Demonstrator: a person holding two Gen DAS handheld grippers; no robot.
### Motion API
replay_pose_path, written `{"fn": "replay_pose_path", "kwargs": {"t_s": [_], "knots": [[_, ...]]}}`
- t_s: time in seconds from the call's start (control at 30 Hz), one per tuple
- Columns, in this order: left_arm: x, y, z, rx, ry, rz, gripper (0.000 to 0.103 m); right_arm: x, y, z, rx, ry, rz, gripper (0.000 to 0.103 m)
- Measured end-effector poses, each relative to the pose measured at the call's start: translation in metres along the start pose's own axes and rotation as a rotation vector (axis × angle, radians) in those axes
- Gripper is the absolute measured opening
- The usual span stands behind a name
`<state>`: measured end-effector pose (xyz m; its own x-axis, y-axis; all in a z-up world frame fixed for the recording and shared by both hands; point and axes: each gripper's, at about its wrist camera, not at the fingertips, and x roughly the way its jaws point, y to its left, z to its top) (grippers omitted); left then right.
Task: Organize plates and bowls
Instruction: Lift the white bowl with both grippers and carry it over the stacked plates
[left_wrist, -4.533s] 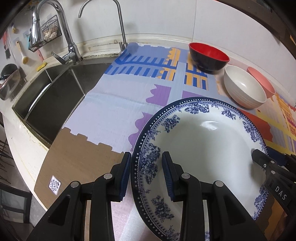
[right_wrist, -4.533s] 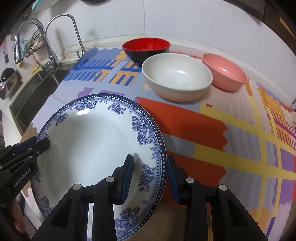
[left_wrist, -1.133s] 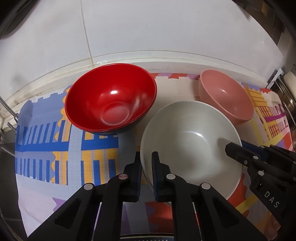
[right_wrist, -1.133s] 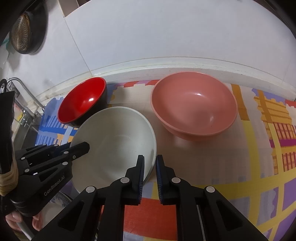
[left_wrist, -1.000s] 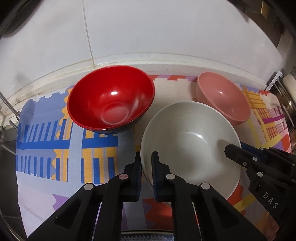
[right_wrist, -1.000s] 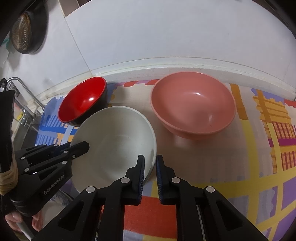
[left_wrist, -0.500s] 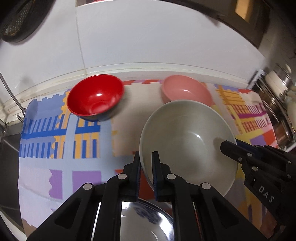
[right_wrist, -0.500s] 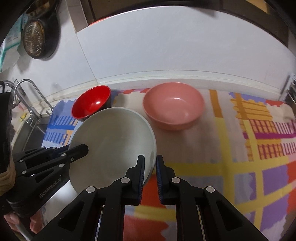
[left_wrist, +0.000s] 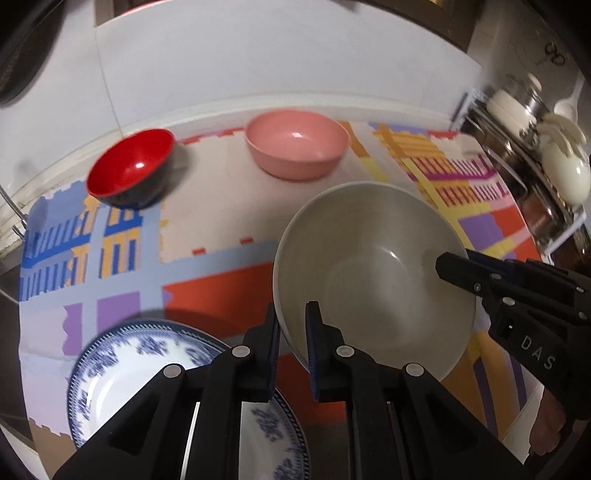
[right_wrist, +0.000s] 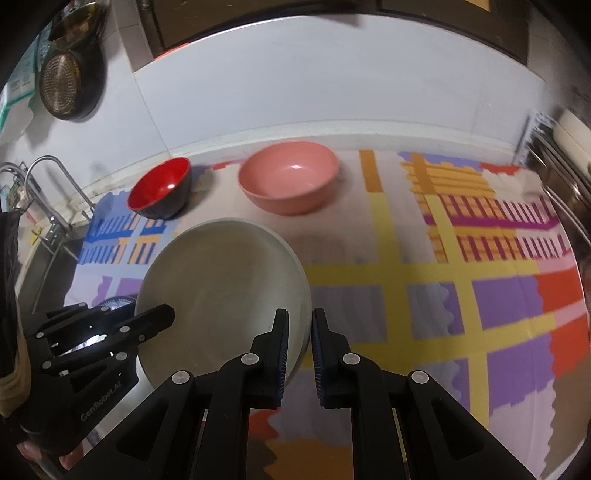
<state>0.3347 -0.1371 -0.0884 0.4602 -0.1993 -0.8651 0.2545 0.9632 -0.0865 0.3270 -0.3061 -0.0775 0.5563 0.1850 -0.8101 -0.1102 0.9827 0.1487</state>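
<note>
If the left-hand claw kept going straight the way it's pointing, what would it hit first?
The left gripper is already clamped on the white bowl rim, so it meets that wall first. Beyond it lies the pink bowl, probably lower, though depth is unclear.

white bowl (left_wrist: 373, 273) now lifted off the bench by both grippers, carried near and right from beside the red bowl (left_wrist: 129, 168) and pink bowl (left_wrist: 297, 149), patterned plate (left_wrist: 122, 369) back in left view

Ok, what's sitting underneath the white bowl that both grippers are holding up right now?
The white bowl hangs above the patterned mat; the blue floral plate sits lower left, beside it. Whatever lies directly under the bowl is covered.
</note>
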Motion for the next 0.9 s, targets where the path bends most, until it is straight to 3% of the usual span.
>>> {"fn": "replay_pose_path", "kwargs": {"t_s": [0.5, 0.9], "knots": [[0.015, -0.048, -0.022, 0.106, 0.087, -0.048, 0.016, 0.000, -0.037, -0.036, 0.043, 0.061, -0.052, 0.014], [0.020, -0.061, -0.030, 0.128, 0.126, -0.061, 0.016, 0.000, -0.055, -0.054, 0.079, 0.120, -0.052, 0.014]]}}
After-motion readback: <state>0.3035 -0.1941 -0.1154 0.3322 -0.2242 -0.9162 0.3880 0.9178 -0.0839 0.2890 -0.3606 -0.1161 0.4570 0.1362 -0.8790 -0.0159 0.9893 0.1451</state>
